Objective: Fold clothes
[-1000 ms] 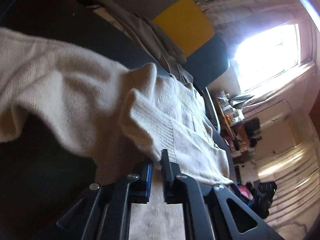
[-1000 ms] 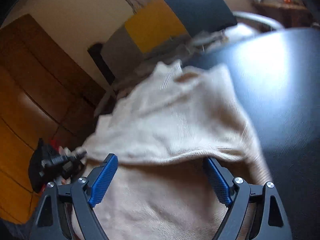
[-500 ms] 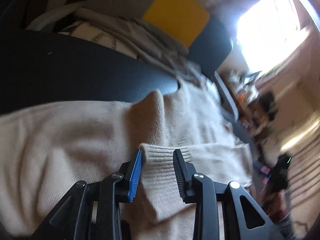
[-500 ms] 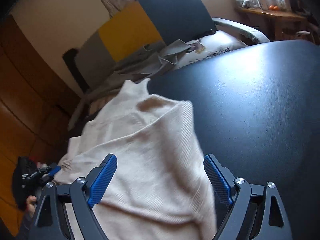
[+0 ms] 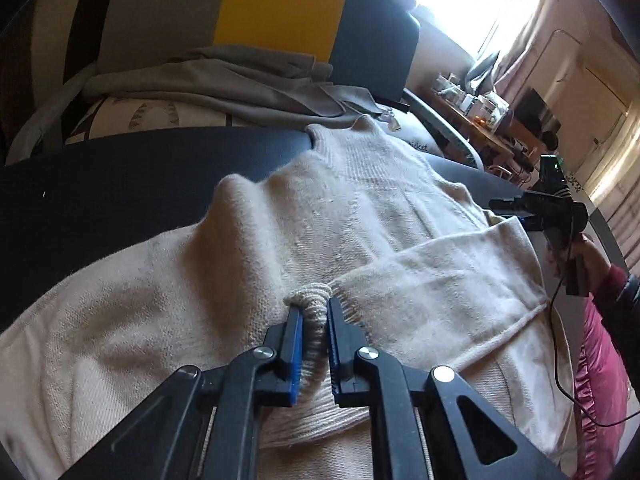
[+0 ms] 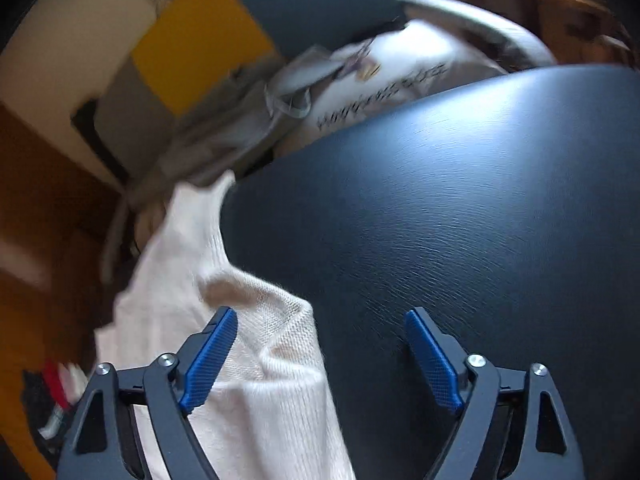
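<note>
The cream sweater [image 5: 352,216] lies spread on the dark table [image 5: 120,184], long axis running from the left gripper [image 5: 314,322] out to its collar at the far edge; that gripper's jaws are clamped on the ribbed cuff [image 5: 310,296] of a sleeve lying across the body. The right gripper [image 6: 320,344] stands wide apart holding nothing, at the sweater's right edge. Only "ticket" is readable, on a white bag [image 5: 420,142] just beyond the collar.
</note>
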Demonstrator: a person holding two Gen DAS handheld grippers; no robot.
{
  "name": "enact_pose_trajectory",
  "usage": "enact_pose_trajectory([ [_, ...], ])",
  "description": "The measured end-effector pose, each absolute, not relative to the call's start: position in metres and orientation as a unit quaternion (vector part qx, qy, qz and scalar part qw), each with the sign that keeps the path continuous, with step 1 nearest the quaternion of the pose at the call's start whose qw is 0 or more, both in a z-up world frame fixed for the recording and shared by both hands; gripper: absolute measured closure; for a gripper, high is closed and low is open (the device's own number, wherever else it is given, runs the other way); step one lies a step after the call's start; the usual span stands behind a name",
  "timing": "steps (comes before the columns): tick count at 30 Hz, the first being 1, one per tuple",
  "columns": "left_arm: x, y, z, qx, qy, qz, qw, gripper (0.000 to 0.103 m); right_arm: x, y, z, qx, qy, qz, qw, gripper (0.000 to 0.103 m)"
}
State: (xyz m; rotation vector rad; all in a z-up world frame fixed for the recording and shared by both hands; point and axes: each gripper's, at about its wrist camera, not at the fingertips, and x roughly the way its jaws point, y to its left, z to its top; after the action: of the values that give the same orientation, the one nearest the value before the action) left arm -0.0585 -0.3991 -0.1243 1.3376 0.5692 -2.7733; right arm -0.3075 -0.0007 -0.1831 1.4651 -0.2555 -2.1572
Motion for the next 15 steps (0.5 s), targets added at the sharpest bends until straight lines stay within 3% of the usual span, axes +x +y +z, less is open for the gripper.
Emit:
enact_pose_trajectory([
  [1,-0.059,-0.401,-0.126,0.429,0.187,-0.884,0.004,0.093,-0.307,-0.01,-0.182,0.546,-0.066,-0.792,0.264,0.023],
  [3,-0.06,-0.402,-0.129,0.432,0.187,-0.882,0.005,0.093,-0.303,-0.028,-0.178,0.55,-0.005,-0.789,0.275,0.035],
  [5,-0.062,-0.4,-0.132,0.439,0.175,-0.881,0.01,0.093,-0.299,-0.045,-0.174,0.549,0.068,-0.788,0.27,0.072],
  [7,-0.064,-0.396,-0.136,0.45,0.155,-0.879,0.019,0.093,-0.293,-0.058,-0.175,0.539,0.162,-0.793,0.234,0.085],
  [9,-0.064,-0.395,-0.136,0.449,0.147,-0.881,0.023,0.094,-0.29,-0.061,-0.176,0.526,0.234,-0.794,0.196,0.088],
  [10,-0.063,-0.395,-0.134,0.445,0.147,-0.883,0.024,0.095,-0.294,-0.056,-0.175,0.518,0.248,-0.801,0.17,0.097],
  [12,-0.061,-0.395,-0.131,0.438,0.146,-0.887,0.026,0.096,-0.301,-0.046,-0.173,0.502,0.277,-0.811,0.117,0.099],
  [15,-0.057,-0.396,-0.126,0.426,0.146,-0.892,0.029,0.095,-0.312,-0.023,-0.169,0.514,0.21,-0.825,0.109,0.099],
])
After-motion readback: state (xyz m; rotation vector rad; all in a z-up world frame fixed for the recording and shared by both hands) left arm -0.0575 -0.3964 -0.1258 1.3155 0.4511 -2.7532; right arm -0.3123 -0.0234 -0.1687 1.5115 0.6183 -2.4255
